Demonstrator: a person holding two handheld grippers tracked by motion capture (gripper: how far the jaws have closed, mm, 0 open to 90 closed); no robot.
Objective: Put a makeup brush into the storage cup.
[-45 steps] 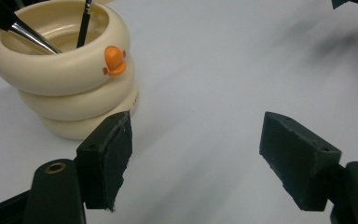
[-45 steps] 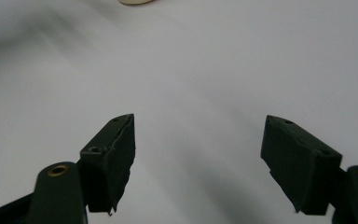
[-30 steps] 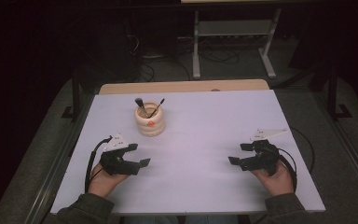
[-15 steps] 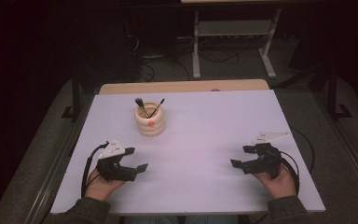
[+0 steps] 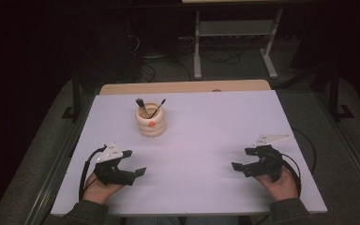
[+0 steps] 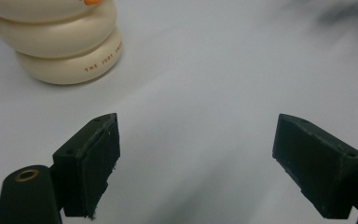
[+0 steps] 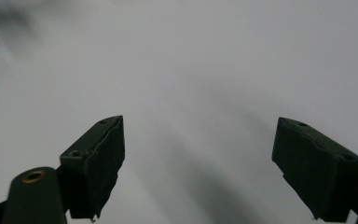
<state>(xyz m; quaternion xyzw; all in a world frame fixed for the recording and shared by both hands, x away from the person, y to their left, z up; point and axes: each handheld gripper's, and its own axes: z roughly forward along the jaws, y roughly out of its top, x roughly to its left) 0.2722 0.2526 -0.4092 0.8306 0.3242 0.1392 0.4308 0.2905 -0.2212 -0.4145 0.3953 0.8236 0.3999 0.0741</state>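
Observation:
A cream ribbed pot (image 5: 151,122) with an orange mark stands on the white table (image 5: 206,126), left of centre; two dark make-up brushes (image 5: 142,106) stick out of it. My left gripper (image 5: 135,162) rests near the front left, a hand's length in front of the pot, and points right. Its jaws have just been opening and stand open with nothing between them. In the left gripper view the pot (image 6: 60,44) sits at the top left, beyond the left gripper (image 6: 196,158). My right gripper (image 5: 242,159) lies at the front right and points left; its jaws have just been opening, nothing between them, above bare table (image 7: 196,70).
A wooden board (image 5: 183,87) edges the table's far side. Behind it stand a metal frame (image 5: 234,42) and cables (image 5: 150,70) on the dark floor. Each gripper's black cable loops beside its hand near the table's side edges.
Both grippers' jaws stand wider apart than a second ago. The left hand has slid slightly toward the near edge; the right hand has hardly moved. The pot has stayed put.

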